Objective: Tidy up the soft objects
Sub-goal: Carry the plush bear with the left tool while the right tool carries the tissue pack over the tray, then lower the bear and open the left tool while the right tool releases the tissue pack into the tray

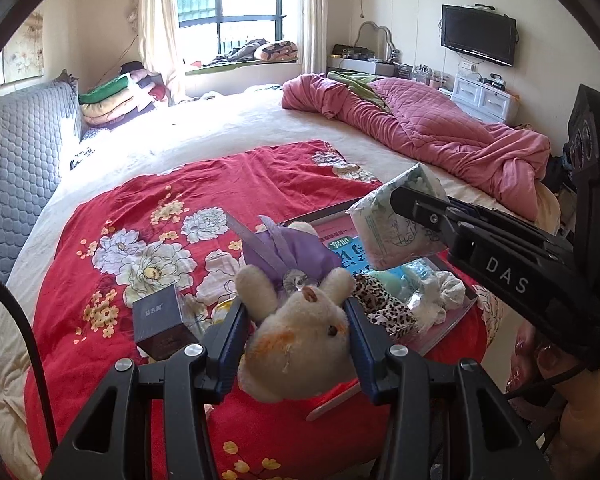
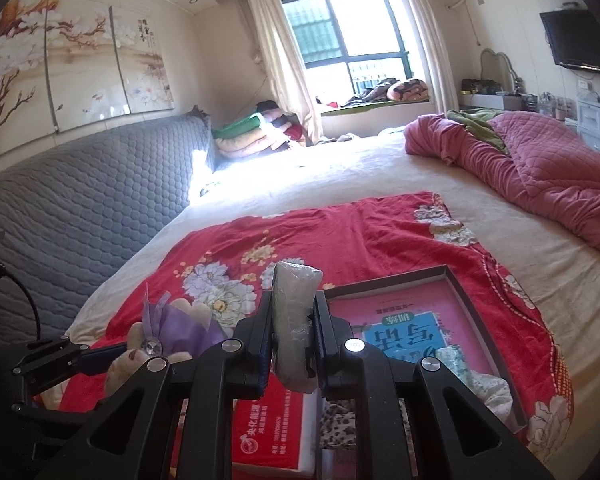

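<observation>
While my left tongs (image 1: pixel 296 320) clamp the cream plush toy with its purple fabric wrap (image 1: pixel 300 332) above the red floral bedspread (image 1: pixel 140 208), my right tongs (image 2: pixel 294 320) squeeze a plastic-wrapped pack of tissues (image 2: pixel 294 320) upright between their pads. Both soft things hang near the shallow cardboard box lid with the pink lining (image 2: pixel 456 280), where a leopard-print cloth (image 1: pixel 384 308) lies.

Left gripper (image 1: pixel 296 320): we clamp its jaws on the plush toy (image 1: pixel 296 344), tilted downward.
Right gripper (image 2: pixel 294 328): we pinch its jaws tight on the tissue pack (image 2: pixel 294 320), angled slightly down.
</observation>
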`<state>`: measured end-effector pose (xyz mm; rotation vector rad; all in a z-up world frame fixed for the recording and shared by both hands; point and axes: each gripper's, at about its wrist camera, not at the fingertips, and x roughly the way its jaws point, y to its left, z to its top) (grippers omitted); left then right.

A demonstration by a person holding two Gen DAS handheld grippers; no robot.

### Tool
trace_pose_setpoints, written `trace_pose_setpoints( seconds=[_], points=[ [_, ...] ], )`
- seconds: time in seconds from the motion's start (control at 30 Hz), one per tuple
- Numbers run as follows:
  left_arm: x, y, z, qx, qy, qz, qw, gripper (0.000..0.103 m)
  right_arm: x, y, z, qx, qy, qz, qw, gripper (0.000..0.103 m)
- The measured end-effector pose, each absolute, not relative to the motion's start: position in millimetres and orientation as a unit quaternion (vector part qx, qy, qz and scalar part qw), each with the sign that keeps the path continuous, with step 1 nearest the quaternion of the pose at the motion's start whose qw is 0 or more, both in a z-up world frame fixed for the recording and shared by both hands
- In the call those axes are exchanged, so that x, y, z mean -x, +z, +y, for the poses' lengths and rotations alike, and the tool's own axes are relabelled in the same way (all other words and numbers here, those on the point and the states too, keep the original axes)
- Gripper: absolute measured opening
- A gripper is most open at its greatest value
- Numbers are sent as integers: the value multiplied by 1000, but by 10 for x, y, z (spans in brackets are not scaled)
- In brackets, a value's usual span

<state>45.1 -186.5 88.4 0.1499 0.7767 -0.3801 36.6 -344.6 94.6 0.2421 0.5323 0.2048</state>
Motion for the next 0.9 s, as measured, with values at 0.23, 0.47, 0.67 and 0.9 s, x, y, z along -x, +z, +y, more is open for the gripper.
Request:
trace_pose_setpoints(
  seconds=[0.23, 0.47, 0.67, 0.9],
  points=[
    [-523, 836, -2114, -77, -201, 385, 898, 48, -296, 954, -3815, -137, 61, 251, 956, 18],
    [-624, 765, -2349, -82, -220, 393, 889, 48, -170, 983, -4202, -158, 23, 236, 958, 18],
    [-684, 677, -2576, -87, -240, 400, 880, 48, -105, 942, -4456, -178, -1, 230, 957, 18],
    [-771, 512, -2822, -94, -258, 413, 868, 48, -62, 868, -4662, -190, -21, 227, 955, 18]
  ],
)
